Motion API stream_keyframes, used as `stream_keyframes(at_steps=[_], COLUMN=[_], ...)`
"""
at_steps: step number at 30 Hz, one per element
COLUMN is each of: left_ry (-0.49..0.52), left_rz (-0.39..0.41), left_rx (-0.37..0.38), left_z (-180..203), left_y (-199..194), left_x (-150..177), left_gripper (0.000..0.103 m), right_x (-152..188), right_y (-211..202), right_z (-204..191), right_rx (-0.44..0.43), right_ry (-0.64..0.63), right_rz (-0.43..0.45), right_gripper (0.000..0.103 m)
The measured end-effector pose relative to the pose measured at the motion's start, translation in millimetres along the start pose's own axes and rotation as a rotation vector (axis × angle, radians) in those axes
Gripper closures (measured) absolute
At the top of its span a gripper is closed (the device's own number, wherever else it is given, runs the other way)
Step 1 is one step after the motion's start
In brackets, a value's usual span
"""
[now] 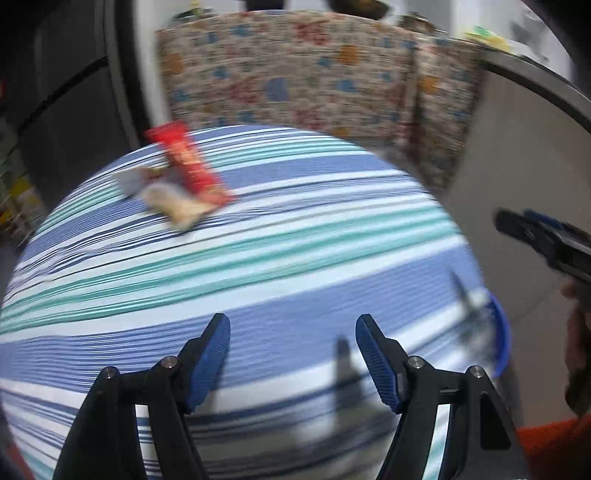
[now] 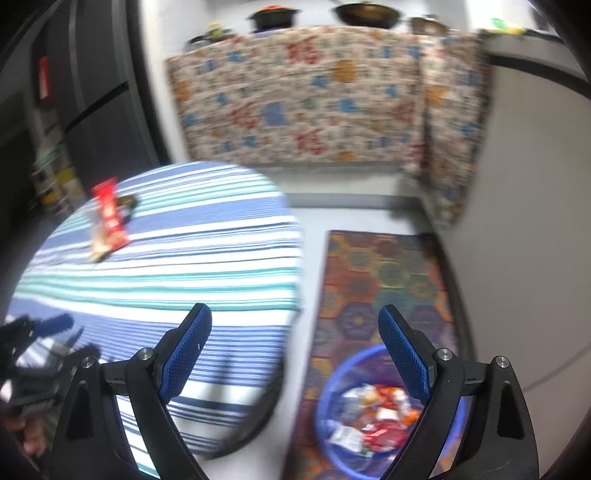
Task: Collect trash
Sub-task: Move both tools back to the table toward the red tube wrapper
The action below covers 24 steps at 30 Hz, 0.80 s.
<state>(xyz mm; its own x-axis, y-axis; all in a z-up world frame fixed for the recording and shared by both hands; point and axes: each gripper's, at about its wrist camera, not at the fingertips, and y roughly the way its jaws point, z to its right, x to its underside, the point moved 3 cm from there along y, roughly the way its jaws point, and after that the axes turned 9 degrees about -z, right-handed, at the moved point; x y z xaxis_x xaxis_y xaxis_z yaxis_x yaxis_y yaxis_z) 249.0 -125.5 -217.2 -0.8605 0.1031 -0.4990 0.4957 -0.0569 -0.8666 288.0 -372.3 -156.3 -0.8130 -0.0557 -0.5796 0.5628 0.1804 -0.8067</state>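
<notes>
A red wrapper (image 1: 188, 164) lies on the far left of the round striped table (image 1: 295, 258), with a beige wrapper (image 1: 177, 206) and a small grey scrap (image 1: 129, 181) beside it. The red wrapper (image 2: 110, 218) also shows in the right wrist view. My left gripper (image 1: 293, 321) is open and empty above the table's near side. My right gripper (image 2: 295, 314) is open and empty, above the table's right edge and the blue bin (image 2: 332, 387) on the floor, which holds several wrappers (image 2: 376, 417). The right gripper (image 1: 546, 240) appears at the left view's right edge.
A patterned rug (image 2: 384, 266) lies on the grey floor under the bin. A floral cloth (image 2: 303, 99) hangs over a counter behind the table, with pots (image 2: 364, 13) on top. A dark fridge (image 2: 88, 92) stands at the left.
</notes>
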Motion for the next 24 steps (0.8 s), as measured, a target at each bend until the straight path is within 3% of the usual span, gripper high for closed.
stream_keyframes(at_steps=[5, 13, 16, 21, 24], left_ry=[-0.062, -0.081, -0.091, -0.086, -0.147], left_rz=[-0.008, -0.041, -0.03, -0.031, -0.013], left_rx=[-0.062, -0.075, -0.059, -0.045, 0.035], left_z=[-39.3, -58.5, -64.2, -68.0, -82.2], left_y=[3.8, 18.4, 19.0, 18.2, 10.9], left_x=[-0.3, -0.9, 0.9, -1.0, -5.0], left_gripper=[0.031, 0.03, 0.025, 0.025, 0.025], right_x=[-1.4, 5.6, 10.0, 16.7, 15.0], right_y=[24.6, 53.1, 61.6, 74.8, 75.7], right_z=[-61.2, -104.9, -112.7, -128.1, -133.6], right_rx=[-0.043, -0.054, -0.062, -0.06, -0.069], right_ry=[-0.128, -0.247, -0.267, -0.31, -0.308], right_rz=[-0.037, -0.103, -0.133, -0.171, -0.174], right_gripper=[0.011, 0.011, 0.011, 0.011, 0.011])
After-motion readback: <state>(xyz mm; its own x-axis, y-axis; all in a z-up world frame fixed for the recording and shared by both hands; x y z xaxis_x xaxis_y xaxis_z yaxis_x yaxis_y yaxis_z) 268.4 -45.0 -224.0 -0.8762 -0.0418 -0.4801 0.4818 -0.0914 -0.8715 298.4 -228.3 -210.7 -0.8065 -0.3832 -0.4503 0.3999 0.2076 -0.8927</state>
